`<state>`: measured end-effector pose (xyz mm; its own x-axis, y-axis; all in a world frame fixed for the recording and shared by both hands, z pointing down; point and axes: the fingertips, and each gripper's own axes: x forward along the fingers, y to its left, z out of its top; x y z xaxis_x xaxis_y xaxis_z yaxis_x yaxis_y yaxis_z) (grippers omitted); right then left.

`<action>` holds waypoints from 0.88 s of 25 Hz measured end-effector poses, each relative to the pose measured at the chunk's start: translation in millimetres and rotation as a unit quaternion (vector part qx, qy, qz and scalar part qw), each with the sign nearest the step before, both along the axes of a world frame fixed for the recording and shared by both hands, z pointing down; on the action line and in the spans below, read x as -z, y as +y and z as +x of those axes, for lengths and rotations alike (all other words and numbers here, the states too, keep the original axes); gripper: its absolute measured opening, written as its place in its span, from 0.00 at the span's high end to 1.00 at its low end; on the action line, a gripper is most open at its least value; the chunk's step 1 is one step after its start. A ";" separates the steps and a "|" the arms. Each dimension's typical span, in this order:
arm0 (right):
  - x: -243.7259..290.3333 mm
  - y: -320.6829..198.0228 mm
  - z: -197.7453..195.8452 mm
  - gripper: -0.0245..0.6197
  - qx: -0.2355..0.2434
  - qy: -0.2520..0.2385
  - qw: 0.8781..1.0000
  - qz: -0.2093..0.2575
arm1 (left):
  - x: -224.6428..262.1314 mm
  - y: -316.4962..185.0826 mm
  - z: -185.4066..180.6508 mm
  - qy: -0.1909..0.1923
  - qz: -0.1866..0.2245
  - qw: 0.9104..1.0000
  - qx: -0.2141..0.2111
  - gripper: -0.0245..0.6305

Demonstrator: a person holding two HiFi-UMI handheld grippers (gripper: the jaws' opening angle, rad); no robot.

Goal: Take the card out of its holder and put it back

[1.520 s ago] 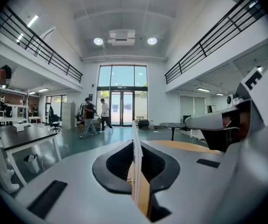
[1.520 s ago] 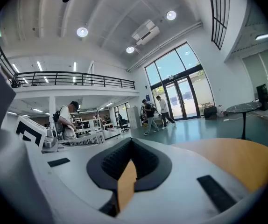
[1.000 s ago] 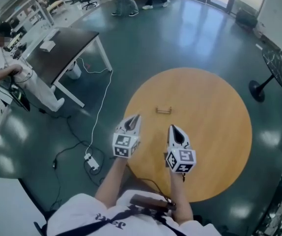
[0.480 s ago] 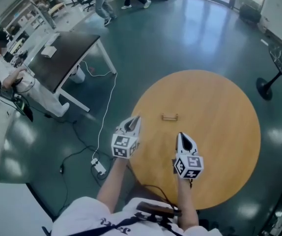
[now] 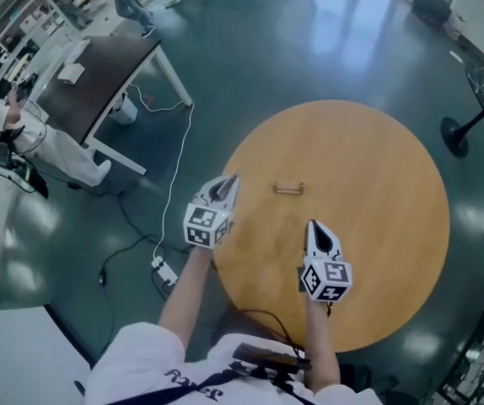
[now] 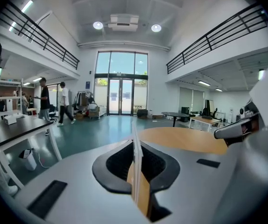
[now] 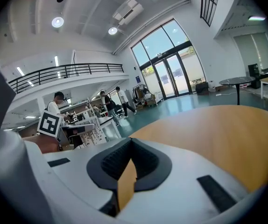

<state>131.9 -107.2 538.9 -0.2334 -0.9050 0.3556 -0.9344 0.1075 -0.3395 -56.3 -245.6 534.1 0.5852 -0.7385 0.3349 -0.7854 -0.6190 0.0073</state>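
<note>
A small wooden card holder (image 5: 289,188) stands on the round wooden table (image 5: 377,167), left of its middle. My left gripper (image 5: 229,180) hovers over the table's left edge, short of the holder. In the left gripper view its jaws are shut on a thin white card (image 6: 134,139), seen edge-on and standing up between the pads of the left gripper (image 6: 135,171). My right gripper (image 5: 313,224) hangs over the near part of the table, below and right of the holder. The right gripper view shows the right gripper (image 7: 130,143) shut with nothing in it.
A dark desk (image 5: 99,74) stands at the upper left with a seated person (image 5: 23,137) beside it. A white cable runs across the floor to a power strip (image 5: 159,268). A black stand (image 5: 453,137) sits right of the table. People walk at the far end.
The right gripper has drifted a little to the right. The left gripper stays near the table's left edge, still shut. The people at the far end have walked left.
</note>
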 end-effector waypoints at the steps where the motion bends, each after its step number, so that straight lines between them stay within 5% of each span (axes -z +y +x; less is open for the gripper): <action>1: -2.9 0.3 0.7 0.93 0.001 0.000 1.000 -0.004 | -0.5 -3.9 3.0 0.001 0.001 1.000 -0.008 0.92; 15: -25.2 -6.9 -1.0 0.93 -0.001 0.003 0.999 -0.044 | 14.7 -52.4 57.9 -0.003 0.038 0.981 -0.192 0.92; 22: -34.8 -8.8 7.9 0.93 0.000 0.022 0.998 -0.052 | 31.8 -46.4 107.0 0.021 0.062 0.950 -0.304 0.92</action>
